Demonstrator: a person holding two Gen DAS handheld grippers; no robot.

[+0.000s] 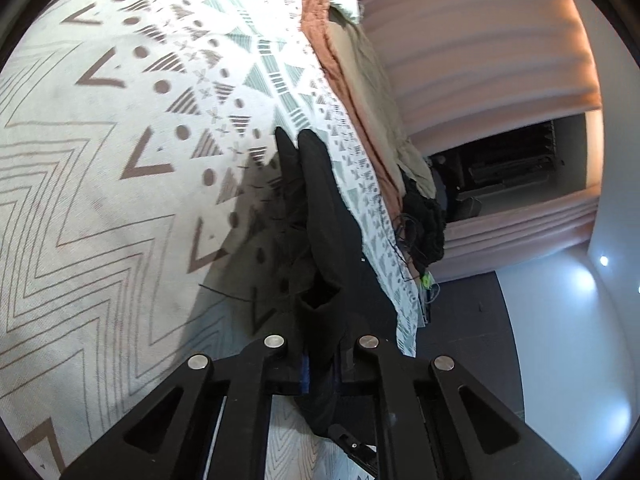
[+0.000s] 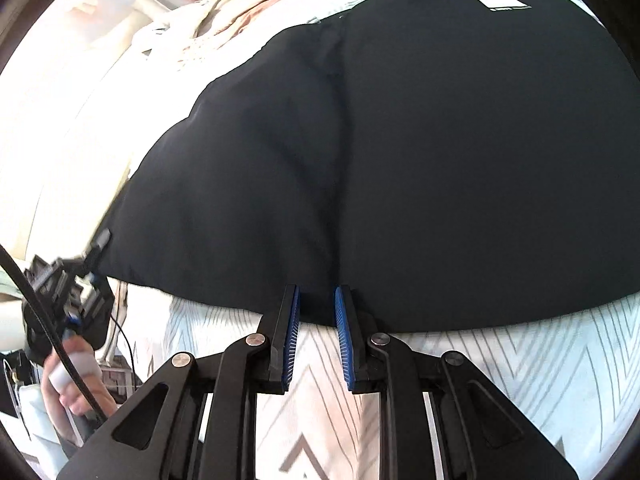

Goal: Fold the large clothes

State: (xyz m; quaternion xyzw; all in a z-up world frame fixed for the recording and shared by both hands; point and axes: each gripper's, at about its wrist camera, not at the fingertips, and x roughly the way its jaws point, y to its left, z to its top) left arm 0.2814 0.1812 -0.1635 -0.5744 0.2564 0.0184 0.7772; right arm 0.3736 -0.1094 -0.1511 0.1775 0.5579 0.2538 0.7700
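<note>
A large black garment [image 2: 420, 152] lies spread on a patterned bedspread [image 2: 540, 368], with a white label [image 2: 502, 3] near its far edge. My right gripper [image 2: 316, 300] has its blue-padded jaws slightly apart around the garment's near hem. In the left wrist view my left gripper [image 1: 320, 360] is shut on a fold of the black garment [image 1: 328, 216], which stands up in a narrow ridge over the bedspread [image 1: 100, 160]. The left gripper and the hand holding it also show at the left of the right wrist view [image 2: 64, 308].
An orange blanket [image 1: 320, 40] and a beige cloth [image 1: 372, 92] lie along the bed's edge. A dark knitted item [image 1: 426, 220] hangs there too. Pink curtains [image 1: 480, 48] and a dark floor [image 1: 468, 320] lie beyond the bed.
</note>
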